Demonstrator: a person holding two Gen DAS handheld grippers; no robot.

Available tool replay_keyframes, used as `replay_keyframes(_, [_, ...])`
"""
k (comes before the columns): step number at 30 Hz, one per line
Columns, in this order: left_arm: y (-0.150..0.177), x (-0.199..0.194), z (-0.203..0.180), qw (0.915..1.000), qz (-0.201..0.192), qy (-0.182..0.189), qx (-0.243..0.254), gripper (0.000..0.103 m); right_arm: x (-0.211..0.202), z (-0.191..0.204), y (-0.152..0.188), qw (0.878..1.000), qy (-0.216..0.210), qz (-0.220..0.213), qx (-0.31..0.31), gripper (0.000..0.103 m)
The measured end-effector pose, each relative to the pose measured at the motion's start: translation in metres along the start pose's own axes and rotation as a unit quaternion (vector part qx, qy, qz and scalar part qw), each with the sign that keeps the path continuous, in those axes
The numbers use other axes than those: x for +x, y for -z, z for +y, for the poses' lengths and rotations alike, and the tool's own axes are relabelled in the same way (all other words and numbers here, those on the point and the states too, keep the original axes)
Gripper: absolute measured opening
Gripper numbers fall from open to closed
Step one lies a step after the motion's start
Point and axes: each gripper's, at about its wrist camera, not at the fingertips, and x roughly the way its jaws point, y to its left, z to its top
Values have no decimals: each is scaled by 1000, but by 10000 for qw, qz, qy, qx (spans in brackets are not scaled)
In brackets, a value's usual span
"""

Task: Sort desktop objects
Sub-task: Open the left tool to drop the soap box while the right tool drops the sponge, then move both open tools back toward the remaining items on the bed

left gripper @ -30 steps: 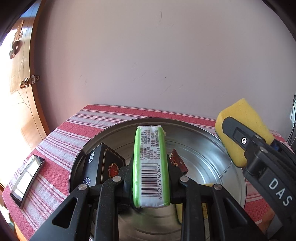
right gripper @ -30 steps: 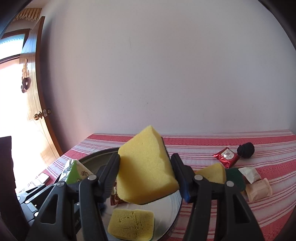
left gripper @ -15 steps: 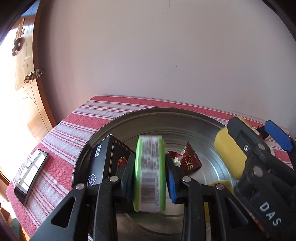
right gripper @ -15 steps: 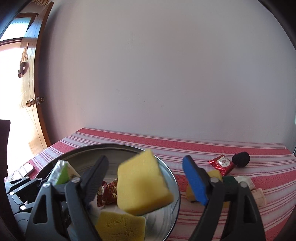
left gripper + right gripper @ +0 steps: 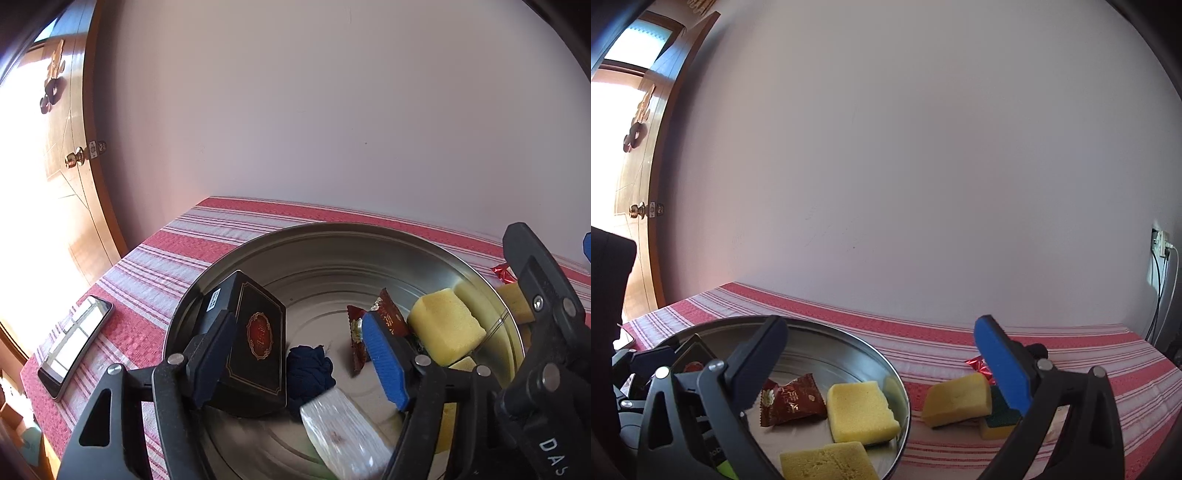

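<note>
Both claws gape, gripping nothing. Below the right claw, the metal pan holds two yellow sponges, one red packet; under the left claw, one black box.

The far half of the metal basin lies bare; the black box, candy wrapper and yellow sponges crowd its near half.

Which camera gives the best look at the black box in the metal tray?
The left wrist view. There the black box leans on the metal tray wall, its red emblem and side label visible. The right wrist view shows only a dark corner behind a gripper finger.
</note>
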Motion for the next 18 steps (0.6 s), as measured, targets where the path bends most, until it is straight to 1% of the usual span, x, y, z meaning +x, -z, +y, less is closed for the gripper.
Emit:
replay_keyframes(4, [3,-4,0,9999,-95,-117,4,81,0,-3,1,9999,-133,70,65,102])
replay_keyframes(8, [4,-5,7,9998,-116,-107,-148,81,0,-7,3,9997,-123,181,116,102])
replay_keyframes(11, [4,-5,8,9997,-117,-131,-165,81,-1,-10,5,9994,-137,282,114,102])
replay_keyframes(18, [8,-10,1,9996,-182,-223,-35,81,-13,-9,7,9997,-209,85,6,102])
